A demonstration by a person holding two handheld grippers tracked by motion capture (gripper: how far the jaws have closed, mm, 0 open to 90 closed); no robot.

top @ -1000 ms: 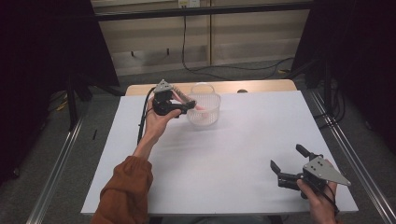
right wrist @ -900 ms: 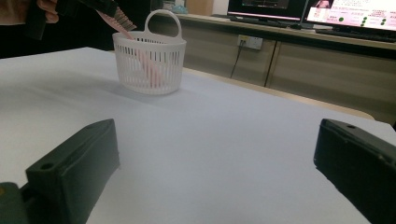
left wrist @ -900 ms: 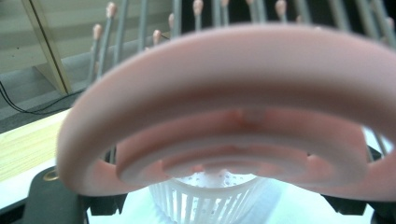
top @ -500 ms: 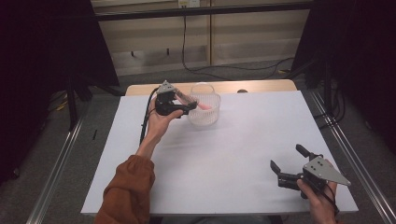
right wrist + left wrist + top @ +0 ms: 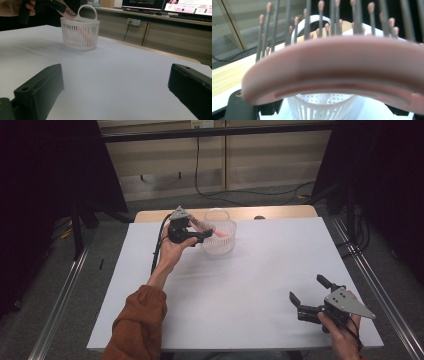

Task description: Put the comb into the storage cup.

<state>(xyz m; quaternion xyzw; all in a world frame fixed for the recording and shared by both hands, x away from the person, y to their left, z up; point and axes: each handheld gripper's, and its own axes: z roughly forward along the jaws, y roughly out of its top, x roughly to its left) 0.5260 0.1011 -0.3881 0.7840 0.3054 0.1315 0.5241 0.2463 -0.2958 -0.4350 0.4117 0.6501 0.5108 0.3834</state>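
Even overhead light fell on the white table (image 5: 250, 285) — dark surroundings; the pink hairbrush (image 5: 337, 72) was blurred close-up.

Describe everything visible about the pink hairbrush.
The pink hairbrush looks like plastic, with thin grey bristles tipped in pink beads. The left claw is shut on its head, holding it tilted, handle end down inside the white slatted basket at the table's far side. Whether it touches the basket's bottom can't be told.
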